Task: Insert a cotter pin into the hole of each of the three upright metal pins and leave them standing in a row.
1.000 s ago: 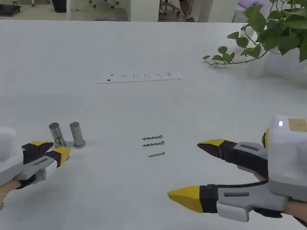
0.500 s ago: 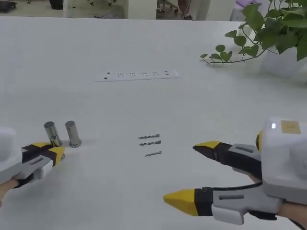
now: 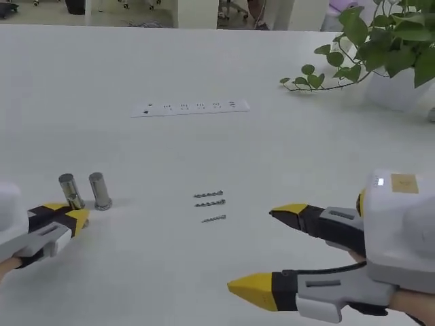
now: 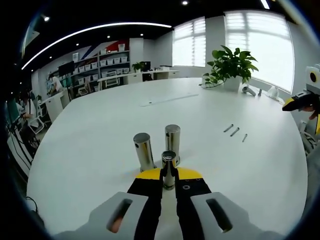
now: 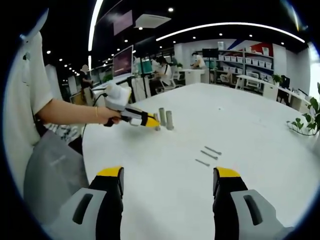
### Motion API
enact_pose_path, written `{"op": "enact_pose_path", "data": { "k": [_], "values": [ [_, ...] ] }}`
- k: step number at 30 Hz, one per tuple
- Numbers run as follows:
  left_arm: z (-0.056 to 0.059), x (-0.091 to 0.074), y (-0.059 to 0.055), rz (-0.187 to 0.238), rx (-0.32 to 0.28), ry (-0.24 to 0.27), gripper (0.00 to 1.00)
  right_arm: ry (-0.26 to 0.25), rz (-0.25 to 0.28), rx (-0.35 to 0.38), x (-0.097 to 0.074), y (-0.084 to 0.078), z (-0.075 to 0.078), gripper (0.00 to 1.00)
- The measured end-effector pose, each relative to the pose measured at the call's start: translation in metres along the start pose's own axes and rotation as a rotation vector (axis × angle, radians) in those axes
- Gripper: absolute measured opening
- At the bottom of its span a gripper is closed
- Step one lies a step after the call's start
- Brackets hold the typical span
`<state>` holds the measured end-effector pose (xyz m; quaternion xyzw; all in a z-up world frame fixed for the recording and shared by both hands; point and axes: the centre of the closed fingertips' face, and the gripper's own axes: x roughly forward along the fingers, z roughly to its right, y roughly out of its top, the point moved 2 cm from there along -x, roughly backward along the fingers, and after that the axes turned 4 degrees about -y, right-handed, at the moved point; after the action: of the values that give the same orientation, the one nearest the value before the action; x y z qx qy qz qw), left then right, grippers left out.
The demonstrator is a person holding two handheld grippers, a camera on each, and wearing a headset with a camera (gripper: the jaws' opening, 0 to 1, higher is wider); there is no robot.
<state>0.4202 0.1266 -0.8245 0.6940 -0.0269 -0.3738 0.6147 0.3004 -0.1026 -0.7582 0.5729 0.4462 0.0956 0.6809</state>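
Head view shows the left tongs low over the left part of the bench, toward its near edge, with two upright metal pins seen just beyond the yellow tips. In the left gripper view the jaws of these tongs are drawn narrow and are closed on a third metal pin, which is held upright between them. Whether its foot rests on the bench cannot be told. The other two are seen standing just behind it, side by side and slightly apart.

Three cotter pins are laid loose near the middle of the bench, roughly parallel, the nearest one set a little apart from the other two. They are well apart from the metal pins.

The right tongs are held at the near right, jaws spread wide and nothing gripped, the tips pointed toward the cotter pins without touching them.

A white power strip is laid flat toward the far edge, and a potted plant is placed at the far right corner.
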Motion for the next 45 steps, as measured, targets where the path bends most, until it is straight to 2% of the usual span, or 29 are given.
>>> {"op": "enact_pose_path", "data": {
  "k": [7, 12, 24, 37, 45],
  "values": [
    [0.011, -0.004, -0.002, -0.014, 0.021, -0.028, 0.07, -0.004, 0.002, 0.001, 0.000, 0.000, -0.002, 0.74],
    [0.021, -0.007, -0.001, -0.006, 0.022, -0.054, 0.07, -0.001, -0.002, 0.004, -0.001, -0.002, -0.004, 0.74],
    [0.050, -0.008, 0.003, 0.003, 0.036, -0.118, 0.07, -0.002, -0.003, 0.007, -0.003, -0.006, -0.005, 0.74],
    [0.075, -0.012, -0.003, -0.010, 0.055, -0.160, 0.07, 0.003, -0.002, 0.008, -0.007, -0.007, -0.007, 0.73],
    [0.085, -0.015, -0.009, -0.023, 0.063, -0.166, 0.07, 0.009, 0.009, -0.005, -0.008, -0.006, -0.008, 0.71]
  ]
}}
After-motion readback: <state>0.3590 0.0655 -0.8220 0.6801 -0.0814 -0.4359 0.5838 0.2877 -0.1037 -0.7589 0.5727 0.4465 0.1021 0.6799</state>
